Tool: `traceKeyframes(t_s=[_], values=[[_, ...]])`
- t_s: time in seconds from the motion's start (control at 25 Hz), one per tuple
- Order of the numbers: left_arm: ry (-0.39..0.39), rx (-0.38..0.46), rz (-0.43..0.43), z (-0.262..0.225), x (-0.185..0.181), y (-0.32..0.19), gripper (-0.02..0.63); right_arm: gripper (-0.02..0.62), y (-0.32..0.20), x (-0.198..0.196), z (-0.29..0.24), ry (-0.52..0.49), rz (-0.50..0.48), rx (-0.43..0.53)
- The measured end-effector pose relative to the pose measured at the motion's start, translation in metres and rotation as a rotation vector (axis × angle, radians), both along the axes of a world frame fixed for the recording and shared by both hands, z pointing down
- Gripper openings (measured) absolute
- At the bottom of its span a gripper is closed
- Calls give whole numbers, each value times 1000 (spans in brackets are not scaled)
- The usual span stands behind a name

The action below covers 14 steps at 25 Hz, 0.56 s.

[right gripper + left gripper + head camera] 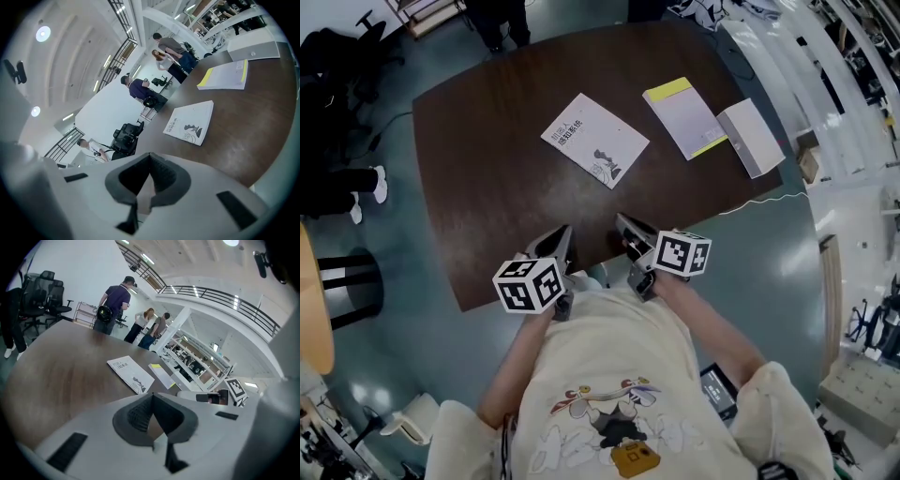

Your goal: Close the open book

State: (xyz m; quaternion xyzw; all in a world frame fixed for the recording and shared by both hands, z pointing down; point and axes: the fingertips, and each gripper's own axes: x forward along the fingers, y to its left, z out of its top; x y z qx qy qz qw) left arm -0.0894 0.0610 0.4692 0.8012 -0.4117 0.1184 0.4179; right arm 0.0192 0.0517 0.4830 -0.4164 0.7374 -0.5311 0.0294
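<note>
A white book [594,140] with dark print lies closed and flat on the dark brown table [487,169]; the left gripper view has the same book [131,374], and so does the right gripper view [190,123]. My left gripper [562,242] is shut and empty, held near the table's front edge, well short of the book. Just to its right, my right gripper [626,230] is also shut on nothing. Both sit close to the person's body. Their shut tips meet low in the left gripper view [152,401] and the right gripper view [149,161].
A second book [686,116] with a yellow edge and a white box [751,137] lie at the table's far right. Black office chairs [337,56] stand to the left. Several people [115,303] stand beyond the table's far end.
</note>
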Motion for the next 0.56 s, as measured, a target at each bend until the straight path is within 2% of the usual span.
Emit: traceKeyframes(t_s=[0.24, 0.56], values=[[-53, 19, 17, -4, 0, 9, 6, 6, 7, -16, -3, 25, -51, 12], [-121, -10, 50, 5, 3, 20, 6, 6, 26, -30, 9, 116, -118, 13]])
